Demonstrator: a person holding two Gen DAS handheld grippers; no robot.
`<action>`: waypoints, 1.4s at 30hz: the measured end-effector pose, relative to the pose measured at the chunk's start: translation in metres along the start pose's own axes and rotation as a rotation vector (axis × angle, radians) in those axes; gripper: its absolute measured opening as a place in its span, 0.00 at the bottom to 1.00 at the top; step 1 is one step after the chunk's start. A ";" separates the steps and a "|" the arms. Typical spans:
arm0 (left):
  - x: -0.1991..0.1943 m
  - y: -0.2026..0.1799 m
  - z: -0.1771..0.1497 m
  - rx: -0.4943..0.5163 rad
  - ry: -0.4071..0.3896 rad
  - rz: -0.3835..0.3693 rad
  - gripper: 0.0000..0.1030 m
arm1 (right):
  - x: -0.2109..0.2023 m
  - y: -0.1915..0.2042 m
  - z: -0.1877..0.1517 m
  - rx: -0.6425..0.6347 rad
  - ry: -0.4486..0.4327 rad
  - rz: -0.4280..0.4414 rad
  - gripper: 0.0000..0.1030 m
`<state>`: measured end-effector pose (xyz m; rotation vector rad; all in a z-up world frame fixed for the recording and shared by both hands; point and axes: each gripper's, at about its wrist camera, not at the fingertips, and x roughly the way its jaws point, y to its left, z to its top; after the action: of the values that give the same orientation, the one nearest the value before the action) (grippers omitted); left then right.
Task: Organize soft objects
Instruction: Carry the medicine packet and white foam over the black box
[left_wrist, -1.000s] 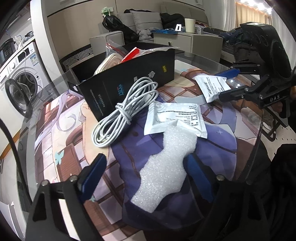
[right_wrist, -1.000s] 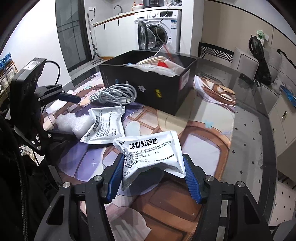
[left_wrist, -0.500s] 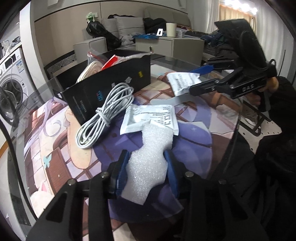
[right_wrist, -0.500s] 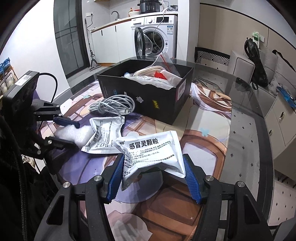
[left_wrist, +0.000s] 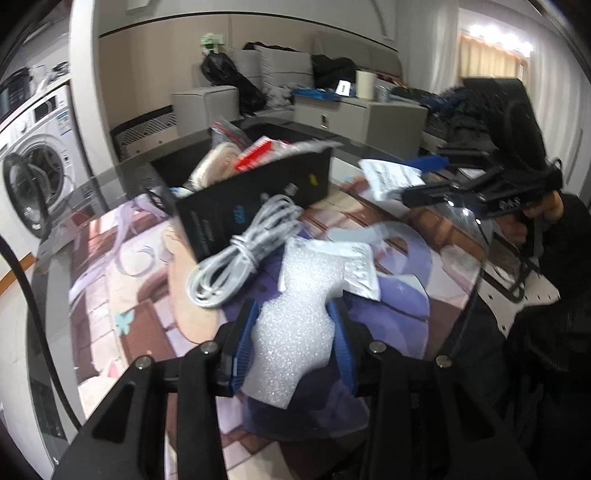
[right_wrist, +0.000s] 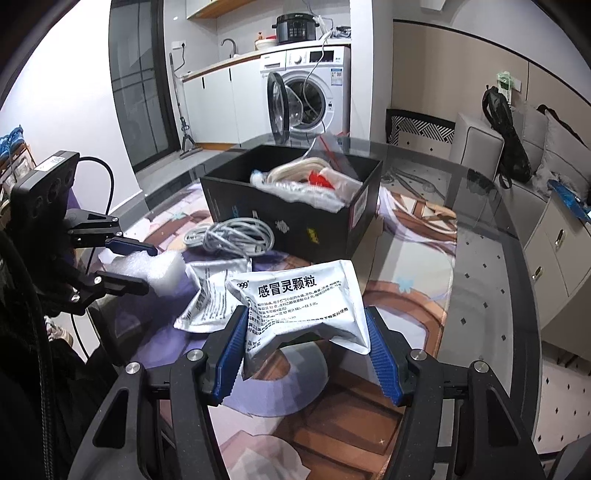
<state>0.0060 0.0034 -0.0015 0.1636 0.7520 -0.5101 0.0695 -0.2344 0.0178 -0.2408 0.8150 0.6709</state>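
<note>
My left gripper (left_wrist: 293, 339) is shut on a white foam piece (left_wrist: 295, 328) and holds it off the table; the foam also shows in the right wrist view (right_wrist: 151, 271). My right gripper (right_wrist: 304, 350) is shut on a white medicine pouch (right_wrist: 299, 295), lifted above the table; the pouch also shows in the left wrist view (left_wrist: 391, 177). A second silver pouch (right_wrist: 210, 295) lies on the mat, partly hidden behind the foam in the left wrist view (left_wrist: 360, 269). A coiled grey cable (left_wrist: 243, 251) lies against an open black box (right_wrist: 295, 206) that holds soft packets.
The round glass table (right_wrist: 491, 280) carries a printed mat (left_wrist: 122, 280). A washing machine (right_wrist: 310, 88) with an open door stands beyond the box. A sofa and cabinets (left_wrist: 362, 118) are behind the table in the left wrist view.
My left gripper closed on the foam piece and lifted it. My right gripper raised the medicine pouch higher, toward the box.
</note>
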 end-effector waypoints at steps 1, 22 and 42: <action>-0.001 0.003 0.002 -0.012 -0.007 0.006 0.37 | -0.001 0.001 0.002 0.002 -0.008 0.005 0.60; -0.010 0.033 0.053 -0.120 -0.144 0.108 0.37 | -0.013 0.013 0.051 0.007 -0.137 -0.020 0.60; 0.019 0.062 0.103 -0.205 -0.191 0.173 0.37 | 0.013 0.009 0.087 0.021 -0.146 -0.059 0.60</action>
<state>0.1116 0.0172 0.0572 -0.0113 0.5926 -0.2775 0.1220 -0.1824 0.0672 -0.1937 0.6723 0.6165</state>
